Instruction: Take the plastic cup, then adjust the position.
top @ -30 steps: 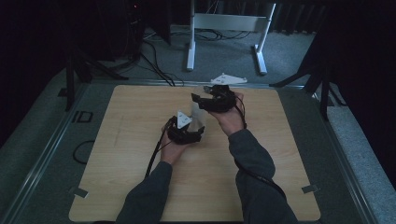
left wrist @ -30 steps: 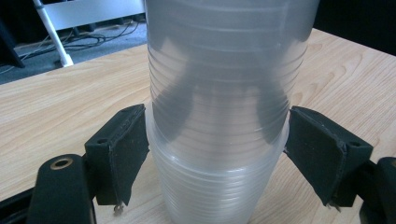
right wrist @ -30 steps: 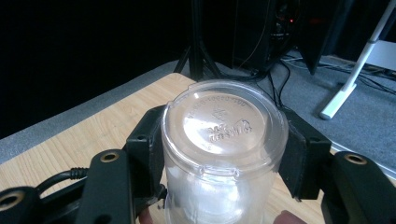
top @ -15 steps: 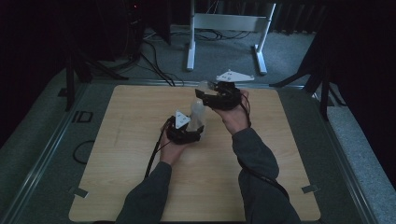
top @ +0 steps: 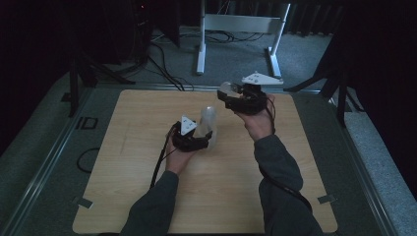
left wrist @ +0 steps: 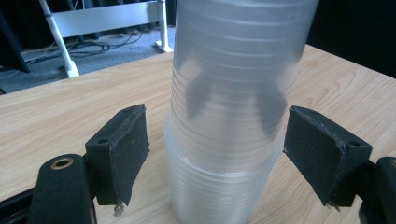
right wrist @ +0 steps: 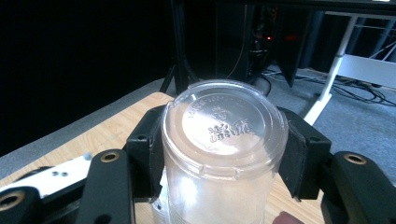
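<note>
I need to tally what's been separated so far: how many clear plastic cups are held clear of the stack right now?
1. A single clear cup is clamped in the right gripper, lifted above the table's far edge. The nested stack stands between the left gripper's jaws; its cups cannot be counted.

left tool point(top: 204, 133) jaws apart, low; right tool point(top: 227, 94) jaws clamped, raised

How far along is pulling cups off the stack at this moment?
Done: one clear cup is off, clamped in the right gripper and held away from the stack. In hand: the left gripper flanks the stack, jaws apart. Left: setting the cup down; no separated cups on the table.
</note>
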`<action>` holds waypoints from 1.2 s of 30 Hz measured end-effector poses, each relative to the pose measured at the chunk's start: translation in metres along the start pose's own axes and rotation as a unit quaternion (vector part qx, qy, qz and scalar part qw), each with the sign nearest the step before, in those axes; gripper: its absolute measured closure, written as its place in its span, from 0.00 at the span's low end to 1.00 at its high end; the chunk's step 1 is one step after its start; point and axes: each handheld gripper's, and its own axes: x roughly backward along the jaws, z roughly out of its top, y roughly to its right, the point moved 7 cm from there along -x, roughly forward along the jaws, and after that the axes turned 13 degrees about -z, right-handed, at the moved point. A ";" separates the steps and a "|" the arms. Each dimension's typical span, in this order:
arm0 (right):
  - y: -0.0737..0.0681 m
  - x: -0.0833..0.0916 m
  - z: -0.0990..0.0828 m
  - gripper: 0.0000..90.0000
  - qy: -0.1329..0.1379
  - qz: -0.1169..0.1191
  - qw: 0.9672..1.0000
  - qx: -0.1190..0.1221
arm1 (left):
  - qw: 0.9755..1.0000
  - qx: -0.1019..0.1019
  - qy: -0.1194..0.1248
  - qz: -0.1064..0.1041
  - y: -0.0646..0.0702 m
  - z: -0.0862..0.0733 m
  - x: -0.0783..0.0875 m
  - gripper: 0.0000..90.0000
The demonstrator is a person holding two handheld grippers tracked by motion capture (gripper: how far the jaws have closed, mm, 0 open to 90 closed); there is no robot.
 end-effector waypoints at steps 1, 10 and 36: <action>0.003 0.002 0.000 0.46 0.001 -0.002 1.000 -0.001 | 1.000 -0.001 0.000 -0.001 0.001 0.000 0.001 0.24; 0.022 0.010 -0.010 0.46 -0.008 -0.021 1.000 -0.005 | 1.000 -0.015 0.009 -0.002 0.008 0.004 0.013 0.26; 0.058 0.023 -0.064 0.46 -0.047 -0.054 0.997 -0.022 | 0.997 -0.050 0.023 -0.045 0.052 0.009 0.017 0.27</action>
